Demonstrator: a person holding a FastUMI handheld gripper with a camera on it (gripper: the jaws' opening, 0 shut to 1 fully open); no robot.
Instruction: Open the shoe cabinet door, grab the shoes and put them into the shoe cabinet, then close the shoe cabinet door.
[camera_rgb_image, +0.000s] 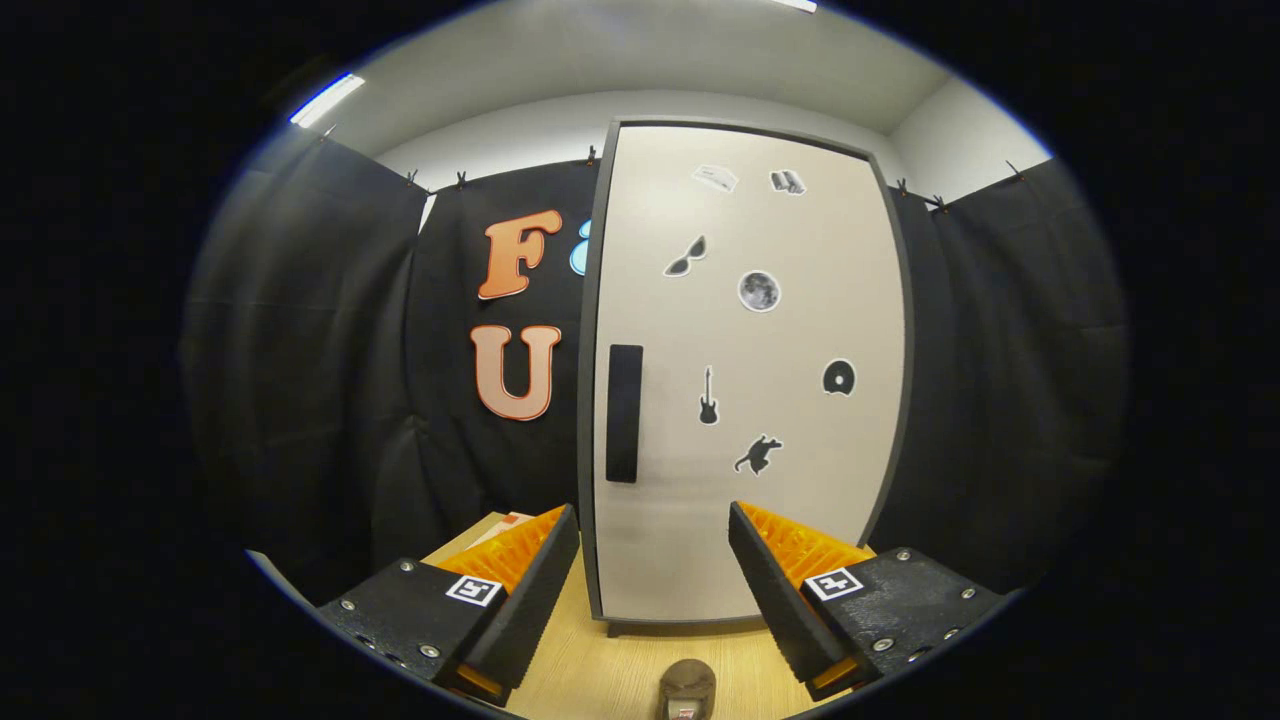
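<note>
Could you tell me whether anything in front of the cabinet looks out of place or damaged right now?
Nothing stands out. The cabinet door is shut and flush, its handle and stickers intact. A shoe sits on the wooden table between the open gripper fingers, no spill or damage visible.

No legible text or labels anywhere

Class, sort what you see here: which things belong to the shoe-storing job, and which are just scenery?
Job:
cabinet door, shut
handle
shoe, on the table between the fingers
gripper, fingers open

Scenery:
stickers on the door
table
black cloth wall
</note>
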